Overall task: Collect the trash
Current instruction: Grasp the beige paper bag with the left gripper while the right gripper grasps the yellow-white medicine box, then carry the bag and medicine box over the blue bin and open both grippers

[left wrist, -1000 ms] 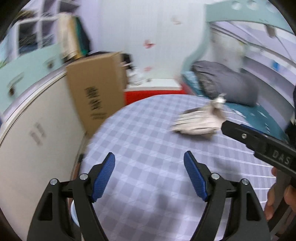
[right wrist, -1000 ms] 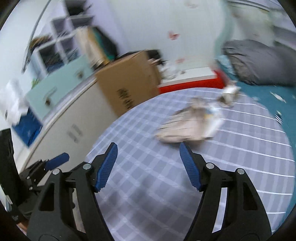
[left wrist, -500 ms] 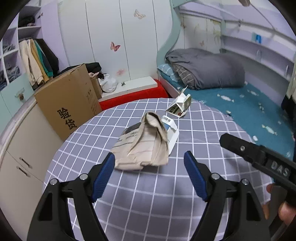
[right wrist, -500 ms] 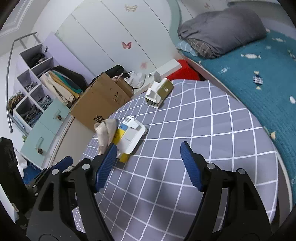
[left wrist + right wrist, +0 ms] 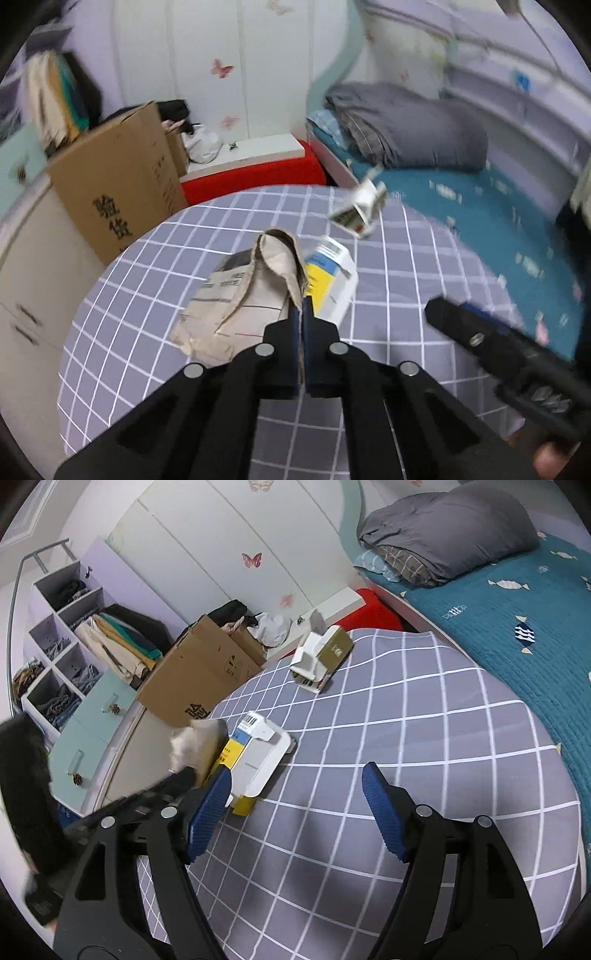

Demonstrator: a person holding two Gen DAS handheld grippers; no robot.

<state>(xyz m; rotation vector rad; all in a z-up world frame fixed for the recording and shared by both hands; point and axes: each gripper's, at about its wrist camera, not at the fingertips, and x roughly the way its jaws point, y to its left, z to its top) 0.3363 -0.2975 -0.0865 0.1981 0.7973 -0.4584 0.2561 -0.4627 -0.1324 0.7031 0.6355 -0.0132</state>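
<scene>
A crumpled tan paper bag [image 5: 243, 302] lies on the round table's grey checked cloth [image 5: 406, 738]. My left gripper [image 5: 303, 314] is shut on the bag's right edge. Against the bag rests a flattened white and yellow box [image 5: 328, 280]. Further back lies a small white and olive carton [image 5: 358, 212]. In the right wrist view the bag [image 5: 195, 738], the flat box [image 5: 258, 760] and the carton [image 5: 321, 657] all show. My right gripper [image 5: 295, 805] hovers over bare cloth, its jaws opening with nothing between them. Its left finger is just beside the flat box.
A large cardboard box [image 5: 118, 192] stands beyond the table's left edge, beside a cabinet with pale blue drawers [image 5: 92, 731]. A bed with a teal cover [image 5: 517, 602] and a grey duvet [image 5: 406, 129] runs along the right. A red step [image 5: 251, 177] sits behind the table.
My left gripper's jaws, wide open before, have closed on the paper bag's edge. Both grippers have come in over the table, closer to the bag and the flat box.
</scene>
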